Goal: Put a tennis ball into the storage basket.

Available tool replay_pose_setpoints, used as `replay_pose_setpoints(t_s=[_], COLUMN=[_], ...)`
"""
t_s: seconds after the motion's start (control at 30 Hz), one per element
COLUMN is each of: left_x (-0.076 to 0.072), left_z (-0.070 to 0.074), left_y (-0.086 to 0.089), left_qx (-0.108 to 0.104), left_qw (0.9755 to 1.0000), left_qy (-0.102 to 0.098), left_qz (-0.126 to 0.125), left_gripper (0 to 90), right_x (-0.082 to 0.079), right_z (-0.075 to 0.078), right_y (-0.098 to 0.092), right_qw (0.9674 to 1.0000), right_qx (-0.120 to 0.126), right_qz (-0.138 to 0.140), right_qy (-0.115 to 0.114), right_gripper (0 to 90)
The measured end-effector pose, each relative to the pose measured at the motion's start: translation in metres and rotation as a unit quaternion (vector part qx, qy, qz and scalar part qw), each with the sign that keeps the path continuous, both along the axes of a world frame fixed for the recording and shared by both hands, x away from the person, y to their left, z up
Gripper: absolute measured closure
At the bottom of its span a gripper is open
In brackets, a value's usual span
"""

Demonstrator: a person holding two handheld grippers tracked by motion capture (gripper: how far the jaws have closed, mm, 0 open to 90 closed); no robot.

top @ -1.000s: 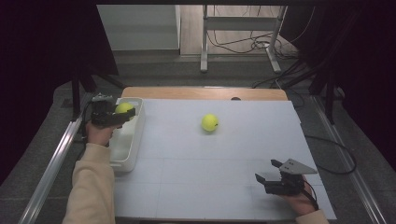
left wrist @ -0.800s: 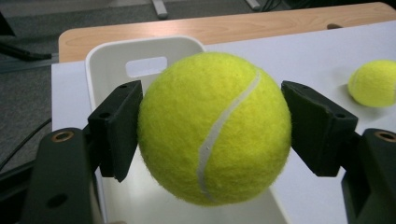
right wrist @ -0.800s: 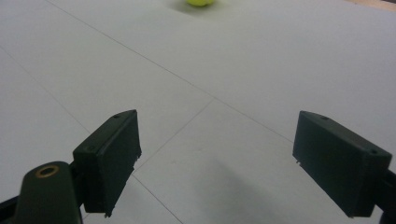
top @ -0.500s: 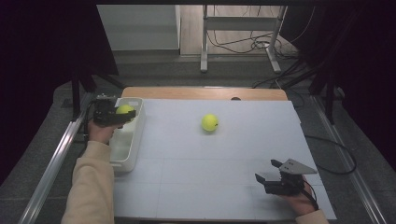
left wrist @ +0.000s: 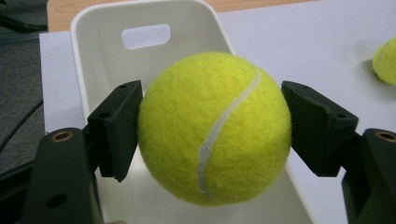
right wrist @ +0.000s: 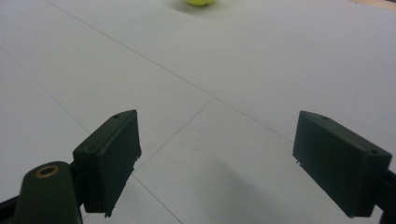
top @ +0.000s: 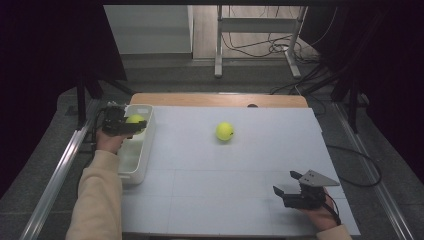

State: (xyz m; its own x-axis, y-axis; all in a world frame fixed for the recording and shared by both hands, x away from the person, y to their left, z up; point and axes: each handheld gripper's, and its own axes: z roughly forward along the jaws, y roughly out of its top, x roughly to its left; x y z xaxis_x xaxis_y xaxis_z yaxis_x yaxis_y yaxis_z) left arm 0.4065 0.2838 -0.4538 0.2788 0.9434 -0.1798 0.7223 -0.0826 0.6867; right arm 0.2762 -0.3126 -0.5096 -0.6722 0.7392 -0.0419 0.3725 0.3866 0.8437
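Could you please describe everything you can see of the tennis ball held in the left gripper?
The tennis ball is yellow-green and fuzzy like felt, with a curved white seam down its front. It looks whole and round. The left gripper clamps it, one black jaw pressing each side. It hangs above the open white bin at the table's left edge, apart from its walls.

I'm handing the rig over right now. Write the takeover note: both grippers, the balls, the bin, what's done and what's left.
Left gripper: shut on a tennis ball, held over the white bin at the table's left edge.
Right gripper: open, nothing between the jaws, low over the white table near its front right corner.
Second tennis ball: loose near the middle of the table, apart from both grippers.
Done: first ball picked up and brought above the bin.
Left: probably release it into the bin, then fetch the second ball.
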Motion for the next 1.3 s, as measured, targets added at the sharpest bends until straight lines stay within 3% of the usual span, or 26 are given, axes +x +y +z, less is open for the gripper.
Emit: replay_pose_setpoints(t_s=[0.73, 0.83, 0.93, 1.13, 1.3], left_x=[-0.001, -0.004, -0.006, -0.016, -0.024], left_z=[0.002, 0.006, 0.009, 0.018, 0.023], left_y=[0.002, 0.003, 0.003, -0.003, -0.009], left_qx=[0.0, -0.014, -0.018, -0.03, -0.026], left_qw=[1.0, 0.9996, 0.9993, 0.9976, 0.9964], left_qy=[-0.005, -0.024, -0.031, -0.061, -0.077], left_qz=[0.003, 0.011, 0.01, -0.008, -0.024], left_gripper=[24.6, 18.2, 14.9, 12.3, 12.9], right_x=[0.0, 0.0, 0.0, 0.0, 0.0], right_z=[0.0, 0.0, 0.0, 0.0, 0.0], right_y=[0.0, 0.0, 0.0, 0.0, 0.0], right_qw=[1.0, 1.0, 1.0, 1.0, 1.0], right_qx=[-0.001, -0.001, -0.001, -0.001, -0.001], right_qz=[0.0, 0.0, -0.001, -0.001, -0.001], right_qy=[-0.001, -0.001, -0.001, -0.001, -0.001], right_gripper=[15.7, 15.7, 15.7, 15.7, 15.7])
